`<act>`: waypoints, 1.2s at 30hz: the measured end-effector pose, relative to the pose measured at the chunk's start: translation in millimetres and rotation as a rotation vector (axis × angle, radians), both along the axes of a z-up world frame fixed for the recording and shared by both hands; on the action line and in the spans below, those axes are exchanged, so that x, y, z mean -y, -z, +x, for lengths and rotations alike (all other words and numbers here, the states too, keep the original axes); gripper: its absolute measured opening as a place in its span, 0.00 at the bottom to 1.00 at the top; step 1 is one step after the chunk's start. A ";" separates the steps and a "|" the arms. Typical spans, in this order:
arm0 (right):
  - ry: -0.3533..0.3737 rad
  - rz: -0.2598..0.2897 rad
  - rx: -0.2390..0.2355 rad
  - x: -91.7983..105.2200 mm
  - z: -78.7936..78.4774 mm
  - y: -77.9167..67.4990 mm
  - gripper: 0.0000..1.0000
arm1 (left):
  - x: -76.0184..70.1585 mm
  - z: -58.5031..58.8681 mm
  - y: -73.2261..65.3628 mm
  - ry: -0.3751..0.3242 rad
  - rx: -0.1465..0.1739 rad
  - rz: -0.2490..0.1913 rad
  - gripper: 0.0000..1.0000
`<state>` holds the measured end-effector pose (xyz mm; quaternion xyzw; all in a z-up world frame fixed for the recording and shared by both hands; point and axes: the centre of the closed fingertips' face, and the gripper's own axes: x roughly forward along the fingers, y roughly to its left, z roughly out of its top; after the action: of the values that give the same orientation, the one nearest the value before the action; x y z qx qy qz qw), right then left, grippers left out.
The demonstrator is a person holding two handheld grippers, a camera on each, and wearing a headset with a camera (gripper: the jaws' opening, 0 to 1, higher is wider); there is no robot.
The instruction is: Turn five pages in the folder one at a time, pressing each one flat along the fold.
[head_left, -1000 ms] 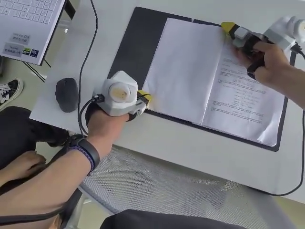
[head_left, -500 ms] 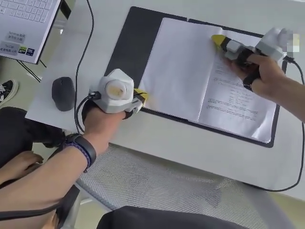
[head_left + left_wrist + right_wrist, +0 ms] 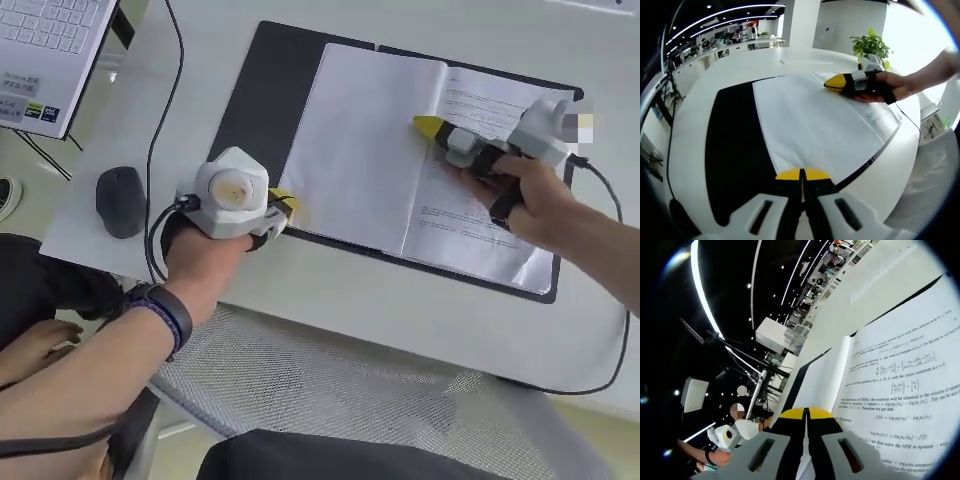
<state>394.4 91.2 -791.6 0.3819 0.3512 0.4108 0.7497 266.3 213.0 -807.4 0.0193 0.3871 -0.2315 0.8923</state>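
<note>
A black folder (image 3: pixel 268 95) lies open on the white table. Its turned page (image 3: pixel 358 145) shows a blank white back on the left, and a printed page (image 3: pixel 470 215) lies on the right. My right gripper (image 3: pixel 425 126) is shut, its yellow tips pressed on the paper beside the fold (image 3: pixel 844 365), roughly a third of the way down it. In the right gripper view its tips (image 3: pixel 806 413) point along the fold. My left gripper (image 3: pixel 285 205) is shut too, resting at the blank page's near left corner (image 3: pixel 802 174). The right gripper (image 3: pixel 839 82) also shows in the left gripper view.
A laptop (image 3: pixel 45 50) sits at the far left with a dark mouse (image 3: pixel 120 200) below it. A black cable (image 3: pixel 165 110) runs past the folder's left side. The table's near edge (image 3: pixel 330 320) lies just below the folder, over a mesh chair seat (image 3: pixel 330 400).
My right gripper has slid from the top of the fold down along it toward the person. The left gripper has stayed at the page's corner. The head camera has shifted.
</note>
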 end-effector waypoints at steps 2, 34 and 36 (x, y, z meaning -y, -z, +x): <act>-0.005 0.003 -0.003 0.2 -13.2 -0.1 0.00 | 0.1 -0.1 0.0 0.000 0.000 0.001 0.00; -0.184 -0.023 -0.032 -13.9 -157.8 -6.5 0.00 | -1.0 1.5 3.6 -0.017 0.010 -0.018 0.00; -0.186 -0.022 -0.037 -13.4 -162.5 -5.7 0.00 | -1.1 1.1 3.4 -0.018 0.011 -0.019 0.00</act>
<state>231.8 104.6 -785.9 0.3471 0.4035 0.4676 0.7058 267.4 214.1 -810.7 0.0089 0.3800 -0.2271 0.8966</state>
